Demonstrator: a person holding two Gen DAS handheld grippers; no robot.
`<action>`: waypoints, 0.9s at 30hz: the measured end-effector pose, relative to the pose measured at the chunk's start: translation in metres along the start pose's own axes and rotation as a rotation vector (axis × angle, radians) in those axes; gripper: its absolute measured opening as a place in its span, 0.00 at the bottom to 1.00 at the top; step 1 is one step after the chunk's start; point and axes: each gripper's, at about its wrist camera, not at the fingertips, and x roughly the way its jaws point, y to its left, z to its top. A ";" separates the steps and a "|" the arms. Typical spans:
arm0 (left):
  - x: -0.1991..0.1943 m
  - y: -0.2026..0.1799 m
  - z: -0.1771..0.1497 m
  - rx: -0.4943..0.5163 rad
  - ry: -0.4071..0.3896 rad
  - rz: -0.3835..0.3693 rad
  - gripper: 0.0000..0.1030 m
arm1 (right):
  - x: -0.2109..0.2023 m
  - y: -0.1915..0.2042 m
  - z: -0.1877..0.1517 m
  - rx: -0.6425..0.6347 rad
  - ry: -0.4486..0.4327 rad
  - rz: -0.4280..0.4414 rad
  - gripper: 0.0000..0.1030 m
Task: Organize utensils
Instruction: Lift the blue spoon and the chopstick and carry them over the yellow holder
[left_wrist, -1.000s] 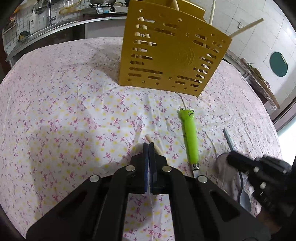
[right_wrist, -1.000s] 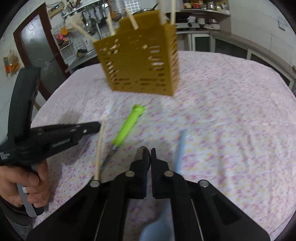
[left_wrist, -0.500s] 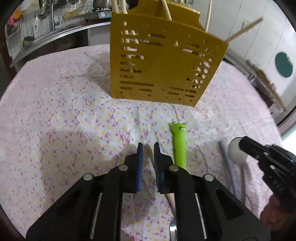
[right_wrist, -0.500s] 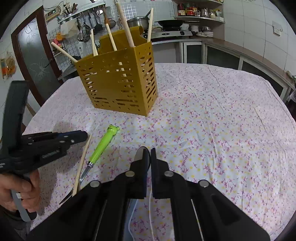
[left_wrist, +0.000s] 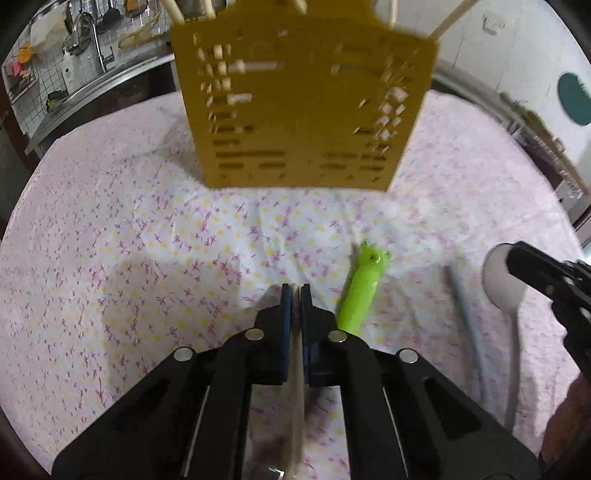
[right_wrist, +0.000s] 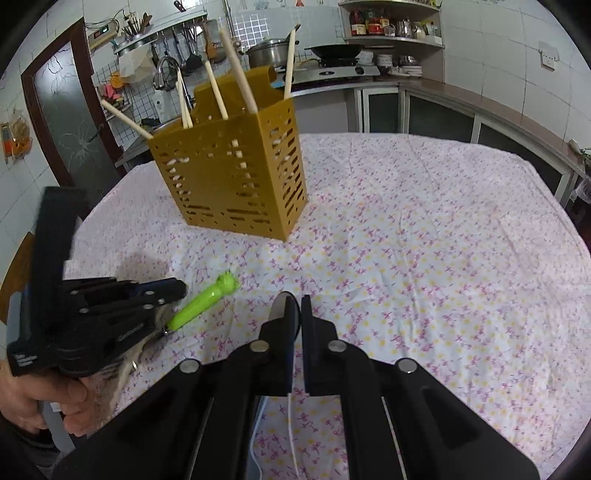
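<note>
A yellow slotted utensil holder (left_wrist: 303, 103) (right_wrist: 236, 173) stands on the floral tablecloth with several wooden chopsticks (right_wrist: 238, 72) in it. My left gripper (left_wrist: 295, 291) is shut on a wooden chopstick (left_wrist: 296, 398) that runs back between the fingers. A green-handled knife (left_wrist: 362, 291) (right_wrist: 203, 302) lies just right of it. My right gripper (right_wrist: 297, 302) is shut on a white spoon (left_wrist: 498, 280), whose thin edge (right_wrist: 291, 406) shows between the fingers. It is held above the cloth. A grey-blue utensil (left_wrist: 465, 310) lies on the cloth beside it.
The round table (right_wrist: 443, 229) has a white floral cloth. A kitchen counter with sink (left_wrist: 85, 85) is behind on the left, a stove with pots (right_wrist: 325, 62) behind the holder. The left gripper's body (right_wrist: 92, 314) shows at the left of the right wrist view.
My left gripper opened around the chopstick, then shut on it and moved towards the holder. My right gripper lifted the spoon off the cloth and rose.
</note>
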 end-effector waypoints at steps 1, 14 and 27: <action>-0.009 0.000 0.001 -0.007 -0.032 -0.021 0.03 | -0.003 -0.001 0.002 -0.001 -0.006 -0.003 0.03; -0.097 0.024 0.011 -0.086 -0.291 -0.156 0.03 | -0.046 0.009 0.028 -0.024 -0.123 0.019 0.03; -0.155 0.029 0.028 -0.065 -0.414 -0.137 0.03 | -0.090 0.023 0.063 -0.060 -0.279 0.014 0.03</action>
